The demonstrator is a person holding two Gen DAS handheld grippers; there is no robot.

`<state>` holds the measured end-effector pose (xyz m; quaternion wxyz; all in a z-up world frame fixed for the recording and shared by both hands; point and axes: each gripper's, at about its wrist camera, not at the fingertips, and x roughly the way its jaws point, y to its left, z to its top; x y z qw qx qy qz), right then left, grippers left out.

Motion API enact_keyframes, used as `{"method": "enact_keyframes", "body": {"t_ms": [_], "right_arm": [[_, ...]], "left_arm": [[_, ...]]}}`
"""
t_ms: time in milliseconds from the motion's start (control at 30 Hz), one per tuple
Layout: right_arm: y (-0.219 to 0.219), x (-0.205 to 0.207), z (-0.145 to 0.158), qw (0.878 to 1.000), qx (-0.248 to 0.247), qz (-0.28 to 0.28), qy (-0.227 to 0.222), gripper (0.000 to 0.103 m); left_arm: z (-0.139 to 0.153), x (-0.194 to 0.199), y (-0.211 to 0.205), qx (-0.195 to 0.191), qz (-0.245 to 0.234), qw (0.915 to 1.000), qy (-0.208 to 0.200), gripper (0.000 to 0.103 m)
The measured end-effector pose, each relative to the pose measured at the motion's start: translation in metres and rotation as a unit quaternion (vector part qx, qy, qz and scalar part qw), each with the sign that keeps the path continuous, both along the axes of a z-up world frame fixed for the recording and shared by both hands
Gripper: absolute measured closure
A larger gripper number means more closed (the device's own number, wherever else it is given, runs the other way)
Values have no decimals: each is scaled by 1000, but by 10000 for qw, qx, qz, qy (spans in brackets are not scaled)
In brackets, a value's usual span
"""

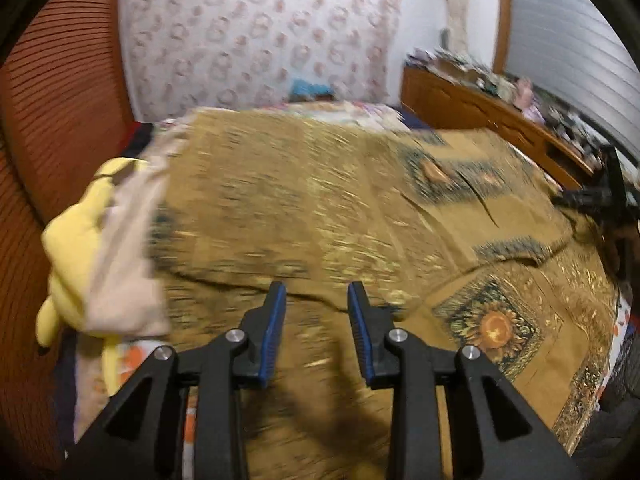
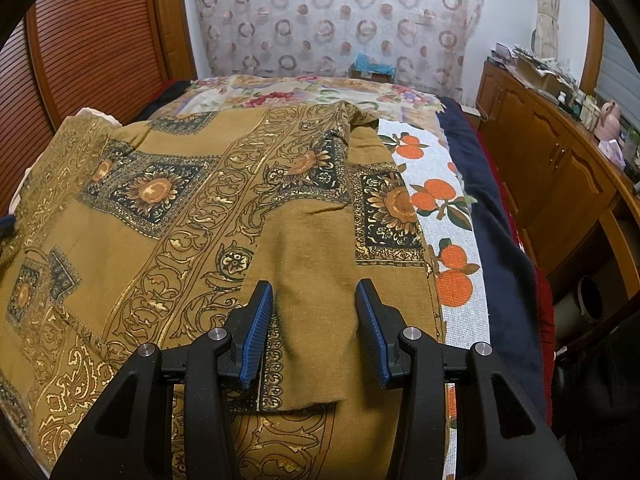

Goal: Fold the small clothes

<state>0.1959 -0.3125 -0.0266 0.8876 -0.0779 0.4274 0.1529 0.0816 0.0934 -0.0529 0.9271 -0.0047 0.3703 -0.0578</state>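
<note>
Item: ochre printed garment (image 2: 192,216), sunflower medallions and gold scrollwork, spread across the bed (image 2: 504,240). It lies over an orange-fruit print cloth (image 2: 448,216) and a floral quilt (image 2: 304,94) towards the far end.

Lie: a plain ochre flap (image 2: 312,300), folded over the patterned body, runs lengthwise away from the viewer, its raw end nearest, its far end rising to a bunched peak.

Right tongs (image 2: 314,332): parted wide, holding nothing, poised above the flap's near end, one blue pad to either side of it. Whether the pads touch the cloth cannot be told.

Left tongs (image 1: 316,332): parted, holding nothing, above the same garment (image 1: 320,200); this view is blurred.

Relation: the flap's long axis lines up with the right tongs' pointing direction and lies directly ahead and beneath; the right hand looks the nearer. Judged: a grasp there would need a descent and closure on the flap's end.

Also present: yellow plush toy (image 1: 76,248) beside pale folded cloth (image 1: 124,264), at the bed's left edge; wooden cabinet (image 2: 560,184); ring-patterned curtain (image 2: 328,16).
</note>
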Motion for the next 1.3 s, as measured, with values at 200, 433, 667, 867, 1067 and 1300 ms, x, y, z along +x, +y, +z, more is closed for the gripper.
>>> {"method": "enact_keyframes", "body": {"t_ms": [200, 433, 667, 867, 1067, 1300], "right_arm": [[0, 0, 0, 10000, 1, 0, -1, 60], [0, 0, 0, 10000, 0, 0, -6, 59], [0, 0, 0, 10000, -6, 0, -10, 59], [1, -1, 0, 9999, -101, -8, -63, 59], [0, -1, 0, 9999, -106, -10, -68, 59], [0, -1, 0, 9999, -103, -9, -66, 59]], "left_arm": [[14, -6, 58, -33, 666, 9977, -131, 73], [4, 20, 79, 99, 787, 9968, -44, 73], [-11, 47, 75, 216, 735, 9970, 136, 80], [-4, 45, 61, 369, 472, 9982, -13, 101], [3, 48, 63, 680, 633, 9956, -88, 101], [-13, 61, 81, 544, 684, 9954, 392, 93]]}}
